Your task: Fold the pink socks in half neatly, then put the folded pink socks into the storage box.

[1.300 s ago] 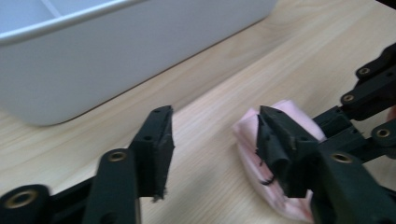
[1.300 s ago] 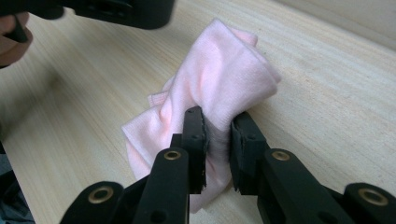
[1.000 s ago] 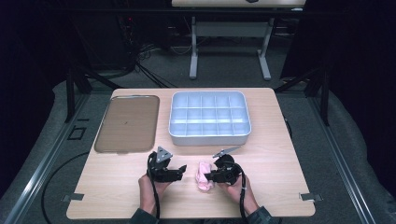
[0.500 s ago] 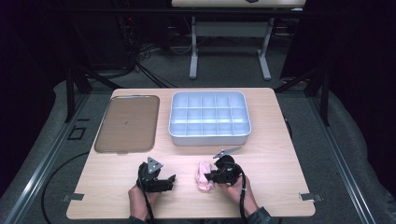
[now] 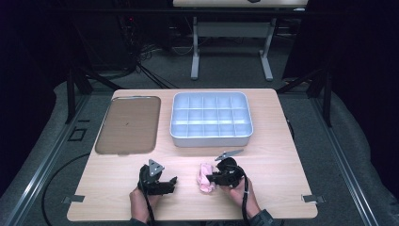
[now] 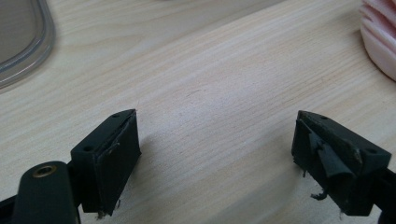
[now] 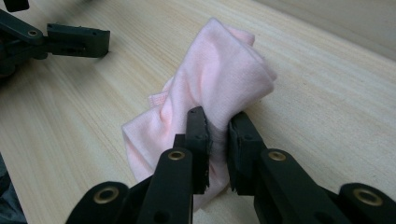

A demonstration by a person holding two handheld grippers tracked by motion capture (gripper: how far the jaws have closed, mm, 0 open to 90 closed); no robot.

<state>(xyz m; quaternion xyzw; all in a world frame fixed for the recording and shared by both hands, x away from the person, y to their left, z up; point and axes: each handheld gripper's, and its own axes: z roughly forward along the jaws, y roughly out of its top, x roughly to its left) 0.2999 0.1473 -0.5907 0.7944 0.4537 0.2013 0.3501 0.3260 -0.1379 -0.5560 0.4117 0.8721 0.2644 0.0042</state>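
A crumpled pink cloth [image 5: 204,179] lies on the wooden table near its front edge. My right gripper [image 5: 212,179] is shut on it. In the right gripper view the two jaws pinch a fold of the cloth [image 7: 219,84], and they have just closed a little tighter. My left gripper [image 5: 172,182] sits to the left of the cloth, apart from it, and its jaws have just been opening. They stand wide in the left gripper view, with bare wood between them and the cloth [image 6: 380,42] off at the upper right.
A pale blue tray [image 5: 211,141] with several empty compartments stands at the back middle. A flat brownish lid [image 5: 127,125] lies to its left, and its rim [image 6: 28,56] is close by in the left gripper view. The person's hands come in at the table's front edge.
My left gripper has drawn back to the left and toward the front edge, away from the pink cloth. The right gripper has stayed in place on the cloth.
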